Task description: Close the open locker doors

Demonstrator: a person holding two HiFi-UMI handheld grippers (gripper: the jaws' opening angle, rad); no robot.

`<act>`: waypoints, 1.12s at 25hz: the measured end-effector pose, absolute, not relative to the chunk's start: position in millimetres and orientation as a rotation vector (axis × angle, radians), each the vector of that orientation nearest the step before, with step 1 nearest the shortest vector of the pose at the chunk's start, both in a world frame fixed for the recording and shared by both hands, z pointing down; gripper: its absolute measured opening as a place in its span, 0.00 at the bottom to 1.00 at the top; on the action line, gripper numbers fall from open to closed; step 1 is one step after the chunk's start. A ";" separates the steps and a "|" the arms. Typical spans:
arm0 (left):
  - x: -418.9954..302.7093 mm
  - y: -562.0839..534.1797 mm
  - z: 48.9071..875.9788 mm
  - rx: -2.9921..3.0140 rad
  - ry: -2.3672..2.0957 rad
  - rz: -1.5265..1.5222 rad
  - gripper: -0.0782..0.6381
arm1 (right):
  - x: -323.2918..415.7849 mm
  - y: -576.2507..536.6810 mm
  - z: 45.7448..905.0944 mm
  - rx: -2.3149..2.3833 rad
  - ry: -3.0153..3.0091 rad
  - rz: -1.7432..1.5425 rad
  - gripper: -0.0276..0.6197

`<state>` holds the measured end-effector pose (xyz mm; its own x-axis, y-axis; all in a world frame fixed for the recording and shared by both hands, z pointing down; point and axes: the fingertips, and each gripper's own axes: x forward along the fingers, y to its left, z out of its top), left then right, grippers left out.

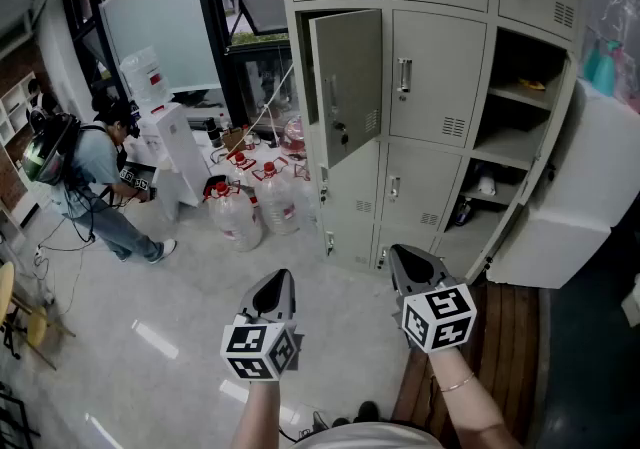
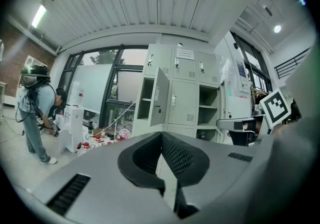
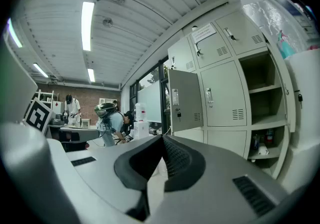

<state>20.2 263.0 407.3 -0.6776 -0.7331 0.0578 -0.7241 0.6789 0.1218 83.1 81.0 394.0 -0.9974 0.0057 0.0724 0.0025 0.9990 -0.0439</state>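
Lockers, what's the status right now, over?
Both shut, empty: left claw, right claw, short of lockers. Open: left door ajar, right door swung wide. Off left: water jugs, out of path.

The right gripper (image 3: 161,140) pointed level toward the lockers (image 3: 222,93), its fingers (image 3: 182,160) pressed together with nothing between them. 1 grey door (image 3: 185,101) stood swung out on the left column. At the right, shelved compartments (image 3: 260,113) lay open beside a white door (image 3: 306,108). A person (image 3: 111,124) bent over farther left.
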 end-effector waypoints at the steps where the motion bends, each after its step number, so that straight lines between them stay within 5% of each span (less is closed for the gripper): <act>1: 18.5 260.3 408.3 1.207 -2.785 -0.137 0.14 | 81.9 79.1 393.9 -0.012 -3.070 0.052 0.05; 16: 14.9 217.4 415.4 1.188 -2.782 -0.127 0.14 | 75.9 42.3 399.2 -0.034 -3.109 0.118 0.05; 23: 1.2 202.6 409.2 1.186 -2.787 -0.097 0.14 | 51.6 37.4 384.9 -0.160 -3.116 0.143 0.20; 28: -31.4 191.6 408.2 1.205 -2.790 -0.081 0.14 | 16.4 29.6 375.7 -0.174 -3.135 0.121 0.21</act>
<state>-31.4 191.6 408.2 -0.6816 -0.7282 0.0717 -0.7228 0.6853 0.0886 16.4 29.6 375.7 -0.9938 0.1108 -0.0047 0.1108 0.9909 -0.0767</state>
